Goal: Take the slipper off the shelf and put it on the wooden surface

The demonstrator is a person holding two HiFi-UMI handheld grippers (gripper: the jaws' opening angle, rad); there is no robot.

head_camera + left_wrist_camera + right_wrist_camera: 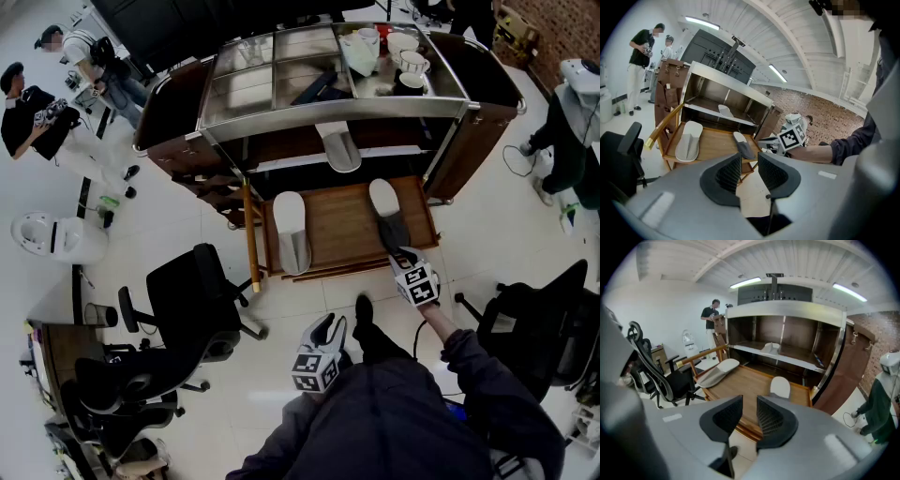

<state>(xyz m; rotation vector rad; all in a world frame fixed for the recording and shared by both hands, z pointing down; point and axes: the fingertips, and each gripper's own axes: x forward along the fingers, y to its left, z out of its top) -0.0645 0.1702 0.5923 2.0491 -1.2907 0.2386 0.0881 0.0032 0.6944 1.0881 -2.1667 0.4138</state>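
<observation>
Head view showed one slipper (338,147) on the shelf (281,161) and two on the wooden surface (337,220); the right gripper (401,255) hovered by the right slipper (385,199), at its heel, and ought to travel clear of it. Left gripper view showed the left gripper (749,169) held back, tipped gently downward, fingers apart and empty. Right gripper view showed steeper-pitched fingers, likewise apart, empty.

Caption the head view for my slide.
Left slipper and right slipper on the wooden surface, third slipper on the shelf, right gripper open by the right slipper.
</observation>
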